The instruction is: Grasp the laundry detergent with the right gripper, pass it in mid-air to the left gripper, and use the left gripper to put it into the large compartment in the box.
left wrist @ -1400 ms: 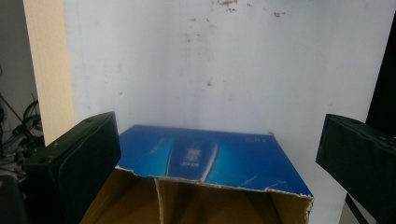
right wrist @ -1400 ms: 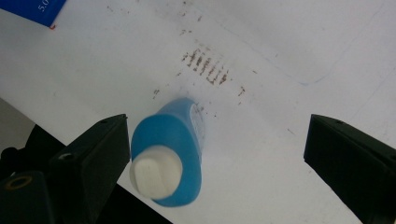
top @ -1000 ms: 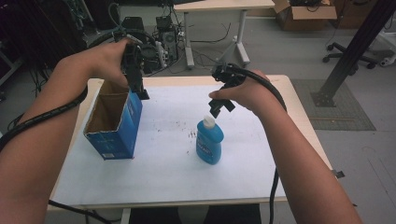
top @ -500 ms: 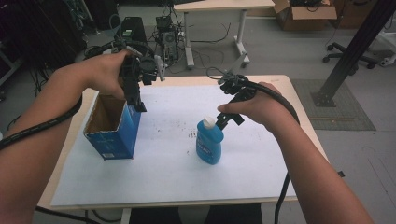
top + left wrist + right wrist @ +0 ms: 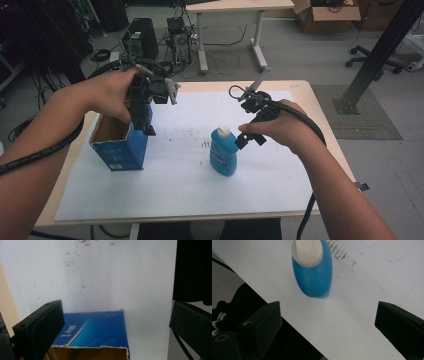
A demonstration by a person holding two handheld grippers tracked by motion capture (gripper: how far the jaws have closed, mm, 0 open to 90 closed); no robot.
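Blue bottle (image 5: 223, 152) beside right gripper (image 5: 243, 140), fingers apart, nothing held.

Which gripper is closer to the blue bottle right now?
Right. The right gripper hangs open beside the bottle, near its cap; the left gripper is over the box, well away.

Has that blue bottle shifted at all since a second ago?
No. The blue bottle stands on the same spot of the white sheet, right of the blue box, as before.
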